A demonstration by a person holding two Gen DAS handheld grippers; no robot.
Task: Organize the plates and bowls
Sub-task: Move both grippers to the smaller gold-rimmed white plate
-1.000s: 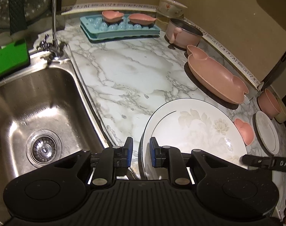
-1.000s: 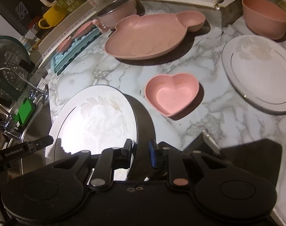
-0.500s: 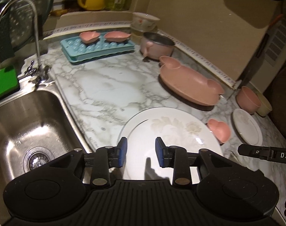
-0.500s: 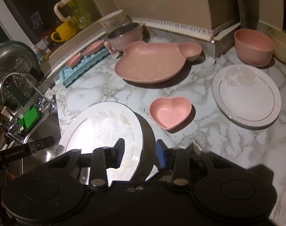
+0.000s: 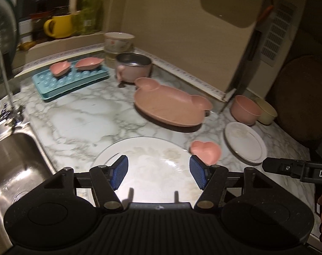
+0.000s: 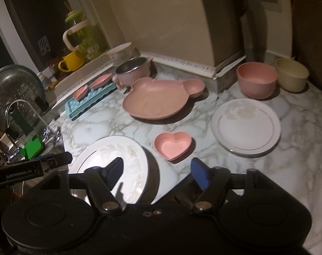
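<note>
Since a second ago: you have let go of the big plate (image 5: 152,165).
Left gripper (image 5: 158,175): jaws spread wide, empty.
Right gripper (image 6: 157,173): likewise wide.
Big plate: lying beside the sink (image 5: 14,170), so placed; small plate (image 6: 245,125) next.

Left gripper (image 5: 158,174) and right gripper (image 6: 157,175) both hover with jaws spread wide, gripping nothing.

"GenRobot.AI" on left tool (image 6: 29,171)

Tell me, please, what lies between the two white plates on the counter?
The pink heart-shaped dish lies between the large white plate and the smaller white plate; the right wrist view shows it best.
</note>
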